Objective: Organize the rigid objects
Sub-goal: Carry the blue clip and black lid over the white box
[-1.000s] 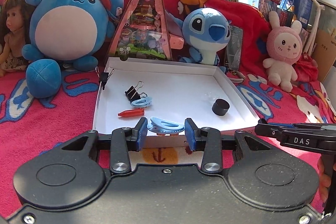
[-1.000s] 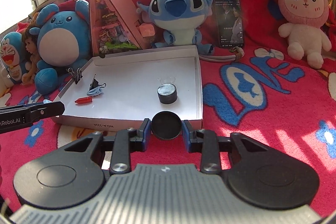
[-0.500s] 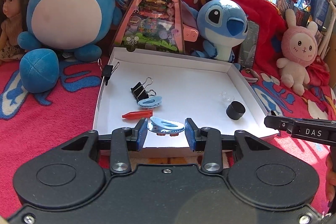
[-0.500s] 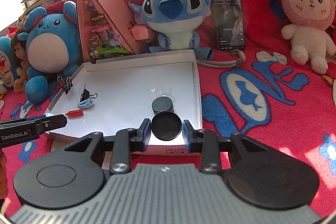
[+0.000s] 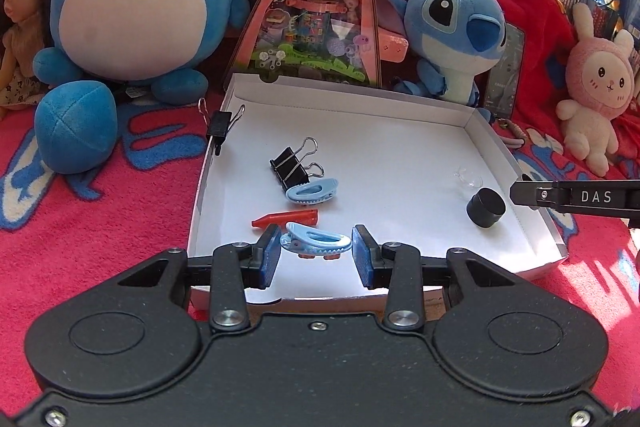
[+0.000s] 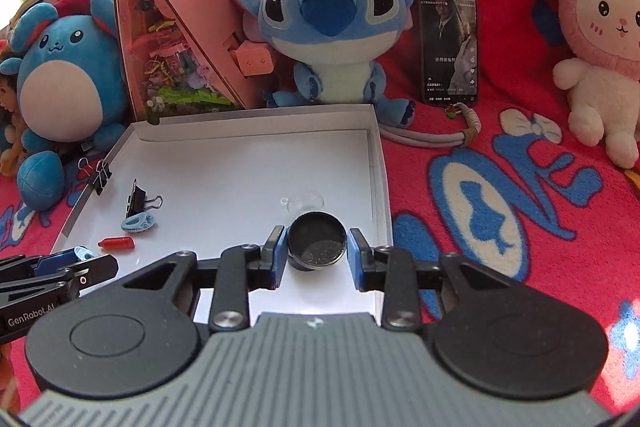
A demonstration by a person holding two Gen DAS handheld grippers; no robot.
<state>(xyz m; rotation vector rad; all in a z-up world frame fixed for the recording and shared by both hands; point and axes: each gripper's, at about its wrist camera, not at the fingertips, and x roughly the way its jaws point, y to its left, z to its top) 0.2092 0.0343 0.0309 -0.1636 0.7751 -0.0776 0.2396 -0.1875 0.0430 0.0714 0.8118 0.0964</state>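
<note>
My left gripper (image 5: 316,247) is shut on a light blue hair clip (image 5: 316,239), held low over the front of the white tray (image 5: 352,95). In the tray lie a second blue hair clip (image 5: 312,191), a black binder clip (image 5: 294,163), a red crayon-like piece (image 5: 286,218), a black round cap (image 5: 485,207) and a small clear piece (image 5: 468,177). My right gripper (image 6: 317,247) is shut on a black round lid (image 6: 317,241), hanging over the tray (image 6: 256,125) right above that cap, which it mostly hides.
Another binder clip (image 5: 220,125) grips the tray's left rim. Plush toys, a doll (image 5: 18,27) and a pink triangular box (image 5: 316,7) crowd the back. A phone (image 6: 448,39) leans to the right of the blue plush (image 6: 332,27). A red blanket lies all around.
Both grippers have moved forward from the blanket over the tray's front edge, each still holding its object. The black lid now sits above the cap in the tray.
</note>
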